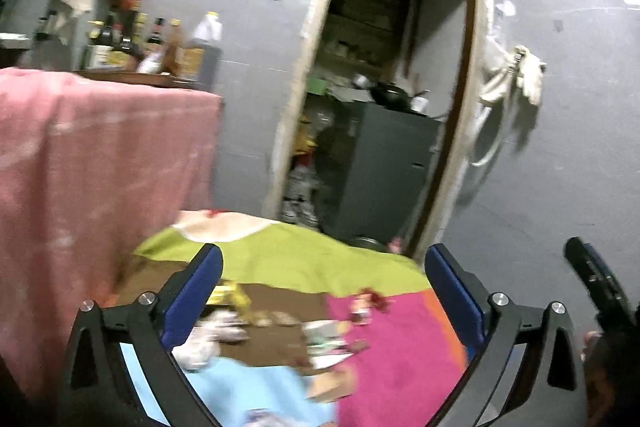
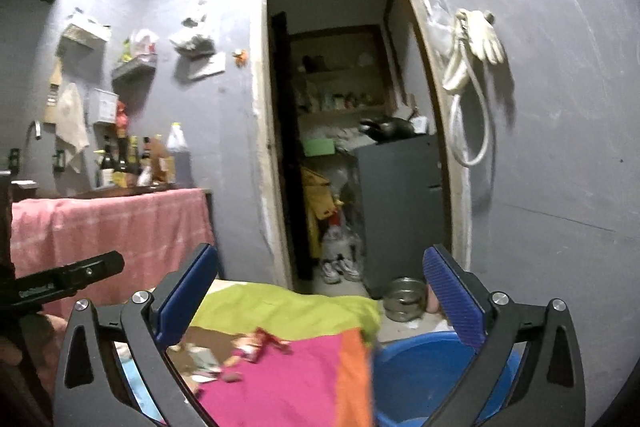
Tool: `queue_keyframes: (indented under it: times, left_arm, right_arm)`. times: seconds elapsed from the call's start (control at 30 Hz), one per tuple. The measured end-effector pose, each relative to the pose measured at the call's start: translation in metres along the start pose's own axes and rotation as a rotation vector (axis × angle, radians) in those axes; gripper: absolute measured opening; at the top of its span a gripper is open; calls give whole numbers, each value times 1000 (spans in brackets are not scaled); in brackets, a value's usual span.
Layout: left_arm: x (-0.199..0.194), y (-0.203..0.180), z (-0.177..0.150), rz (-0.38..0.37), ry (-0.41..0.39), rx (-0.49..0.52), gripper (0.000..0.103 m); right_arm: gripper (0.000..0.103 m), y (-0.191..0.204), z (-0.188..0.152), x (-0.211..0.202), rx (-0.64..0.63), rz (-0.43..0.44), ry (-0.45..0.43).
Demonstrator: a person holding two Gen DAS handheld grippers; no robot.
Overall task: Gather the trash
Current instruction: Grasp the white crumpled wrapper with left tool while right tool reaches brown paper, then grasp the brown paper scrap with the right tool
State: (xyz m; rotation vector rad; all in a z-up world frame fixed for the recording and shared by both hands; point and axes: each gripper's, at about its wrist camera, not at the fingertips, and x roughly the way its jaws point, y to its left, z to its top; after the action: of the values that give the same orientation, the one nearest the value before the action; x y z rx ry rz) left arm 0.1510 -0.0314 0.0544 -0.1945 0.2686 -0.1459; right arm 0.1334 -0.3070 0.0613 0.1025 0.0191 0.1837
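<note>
**Both tools empty above the litter**

While both tools, left tool (image 1: 322, 291) and right tool (image 2: 320, 293), stand wide and hold nothing, I see wrappers (image 1: 236, 299) strewn on the patchwork worktop (image 2: 288, 379); I would dip, pinch one piece, then carry it to the blue tub (image 2: 424, 371).

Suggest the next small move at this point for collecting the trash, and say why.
Probably lower the left gripper onto the yellow wrapper. Both it and the right gripper stand open and empty above the patchwork cloth, where wrappers lie loose, and the blue tub beside the cloth looks like the place to drop them.
</note>
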Motion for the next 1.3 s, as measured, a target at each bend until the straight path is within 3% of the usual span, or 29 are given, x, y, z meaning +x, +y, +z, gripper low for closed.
queue_keyframes:
  times: [0.13, 0.33, 0.63, 0.83, 0.93, 1.0, 1.03, 1.13, 1.2, 1.3]
  left_arm:
    - [-11, 39, -12, 72, 7, 11, 101]
    - [0, 86, -39, 114, 112, 31, 101]
    - [43, 121, -67, 71, 346, 7, 100]
    - [68, 127, -71, 37, 434, -29, 99]
    - [79, 125, -71, 14, 470, -25, 87]
    - [86, 124, -72, 5, 498, -24, 70]
    - [89, 123, -73, 0, 513, -23, 68]
    - [91, 121, -73, -14, 520, -15, 54]
    - [91, 119, -72, -22, 524, -5, 37]
    - [89, 116, -72, -38, 531, -3, 25]
  right_arm:
    - [103, 29, -7, 2, -22, 36, 6]
    - [103, 63, -40, 28, -48, 97, 149]
    - [102, 99, -93, 76, -109, 198, 463]
    - [85, 109, -121, 100, -117, 250, 626]
    - [80, 114, -129, 107, -125, 277, 677]
    - [75, 117, -133, 112, -132, 288, 706]
    - [73, 119, -136, 114, -136, 296, 722]
    - [62, 122, -140, 116, -137, 313, 746]
    - [56, 123, -141, 116, -138, 319, 751]
    - [48, 121, -140, 115, -126, 332, 754]
